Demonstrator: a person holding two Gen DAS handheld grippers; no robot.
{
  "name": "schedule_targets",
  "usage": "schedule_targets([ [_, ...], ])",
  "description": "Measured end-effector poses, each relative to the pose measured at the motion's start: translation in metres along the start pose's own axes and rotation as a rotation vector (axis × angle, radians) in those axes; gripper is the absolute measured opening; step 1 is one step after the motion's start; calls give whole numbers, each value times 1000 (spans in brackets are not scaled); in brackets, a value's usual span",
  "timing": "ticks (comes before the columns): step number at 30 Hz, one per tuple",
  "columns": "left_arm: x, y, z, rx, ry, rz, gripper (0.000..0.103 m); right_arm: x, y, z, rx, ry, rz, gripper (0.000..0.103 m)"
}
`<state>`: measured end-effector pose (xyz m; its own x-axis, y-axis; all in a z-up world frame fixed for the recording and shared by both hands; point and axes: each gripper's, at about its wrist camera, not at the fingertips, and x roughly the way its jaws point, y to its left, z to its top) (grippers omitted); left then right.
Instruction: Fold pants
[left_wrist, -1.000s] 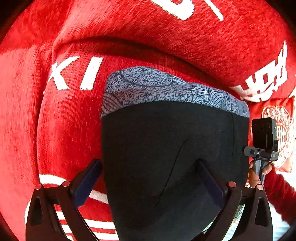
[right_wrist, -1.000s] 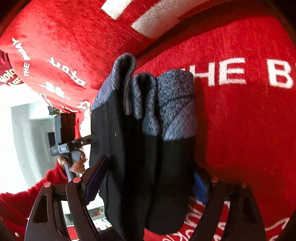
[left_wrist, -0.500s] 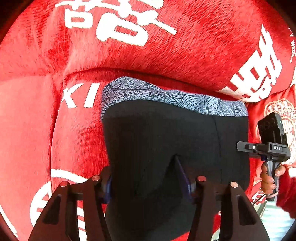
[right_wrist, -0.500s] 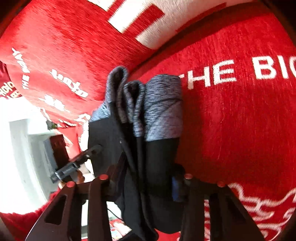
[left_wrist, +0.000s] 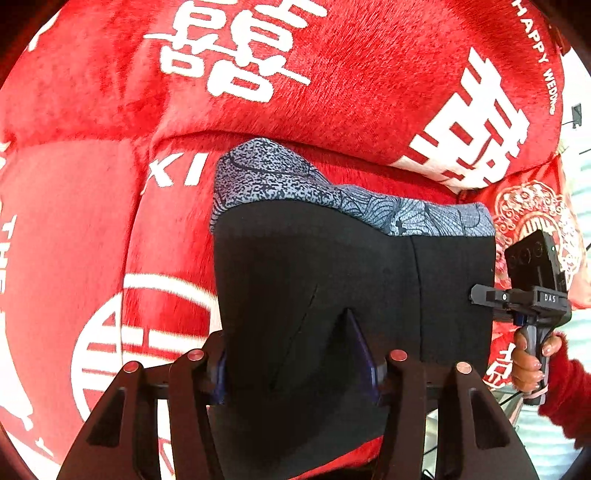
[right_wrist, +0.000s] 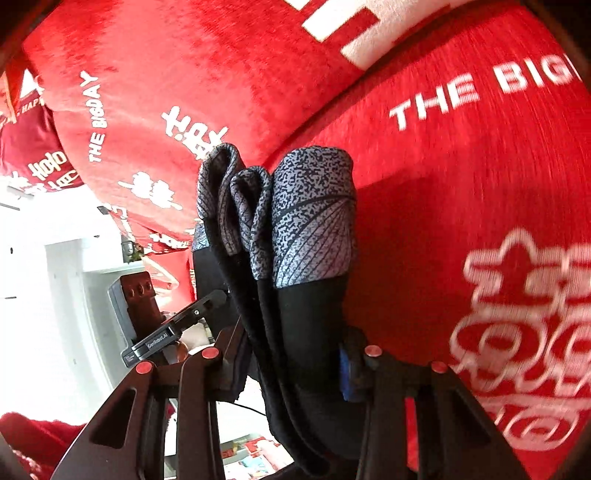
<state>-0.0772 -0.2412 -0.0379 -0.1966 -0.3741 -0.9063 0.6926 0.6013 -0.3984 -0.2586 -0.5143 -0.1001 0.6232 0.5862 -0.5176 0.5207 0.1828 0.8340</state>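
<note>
— Red blanket (left_wrist: 92, 221) fills the background. Where are the pants (left_wrist: 314, 277)?
— Frame centre, pinched in both: left gripper (left_wrist: 295, 365) and right gripper (right_wrist: 291, 362) are clamped on the black cloth.
— A second ago?
— Both gaped wide.

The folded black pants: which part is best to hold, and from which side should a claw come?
Grip the black pants at the open black end, opposite the grey patterned waistband, coming end-on: there the stacked layers fit between the fingers.
</note>
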Motion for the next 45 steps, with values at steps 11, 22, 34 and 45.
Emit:
schedule_targets([
  [11, 20, 41, -62, -29, 7, 157, 56, 39, -15, -60, -10, -15, -180, 44],
  [22, 18, 39, -77, -28, -49, 361, 98, 42, -7, -66, -50, -132, -529, 77],
  [34, -16, -9, -113, 96, -2, 462, 102, 20, 46, -131, -40, -197, -722, 84],
  [45, -38, -39, -137, 119, 35, 452, 102, 28, 105, -177, -147, -250, -794, 103],
])
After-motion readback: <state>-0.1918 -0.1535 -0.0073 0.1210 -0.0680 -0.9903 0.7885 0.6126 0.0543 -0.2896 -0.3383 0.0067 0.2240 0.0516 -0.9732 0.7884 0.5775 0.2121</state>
